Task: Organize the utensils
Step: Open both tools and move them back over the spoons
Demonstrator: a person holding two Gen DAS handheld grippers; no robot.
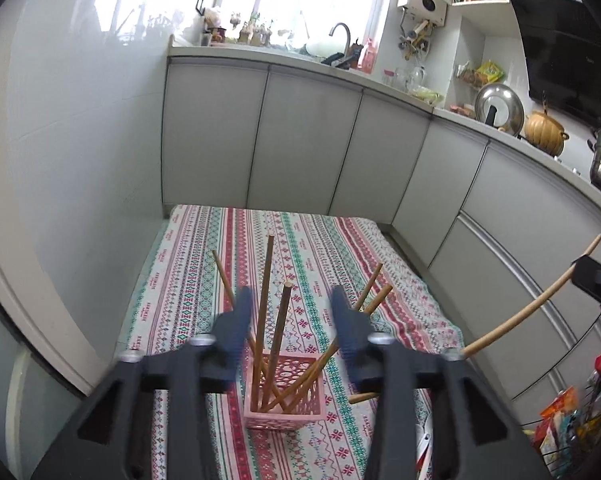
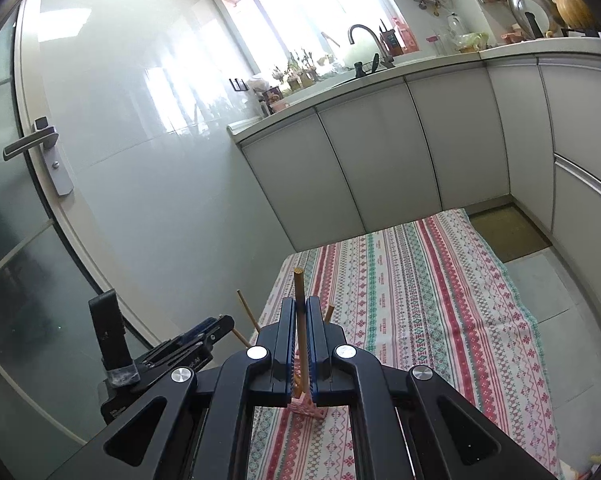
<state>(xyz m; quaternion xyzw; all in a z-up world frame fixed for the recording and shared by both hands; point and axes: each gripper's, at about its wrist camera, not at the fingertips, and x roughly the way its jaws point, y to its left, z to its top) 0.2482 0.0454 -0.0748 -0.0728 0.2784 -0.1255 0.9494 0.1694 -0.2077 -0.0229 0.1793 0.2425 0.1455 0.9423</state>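
Item 1, right hand-held gripper [image 2: 300, 320]: your fingers are clenched on one upright chopstick [image 2: 299, 312], held near its middle, its lower end above or just inside the pink basket [image 2: 306, 406]; which, you cannot tell.

Item 2, left hand-held gripper [image 1: 288, 312]: released, fingers spread wide, grasping nothing, poised over the basket [image 1: 284, 400].

Item 3, basket: stands on the striped cloth [image 1: 204, 272] of the bench, holding several chopsticks [image 1: 278, 320] splayed at loose angles.

Item 4, stray chopstick [image 1: 362, 397]: lies on the cloth just beside the basket, not yet sorted.

Risks: the basket looks light. If you push your stick against the leaning ones or the rim, it may tip. Letting go too high could bounce the stick out. Your left fingers may snag the splayed tops.
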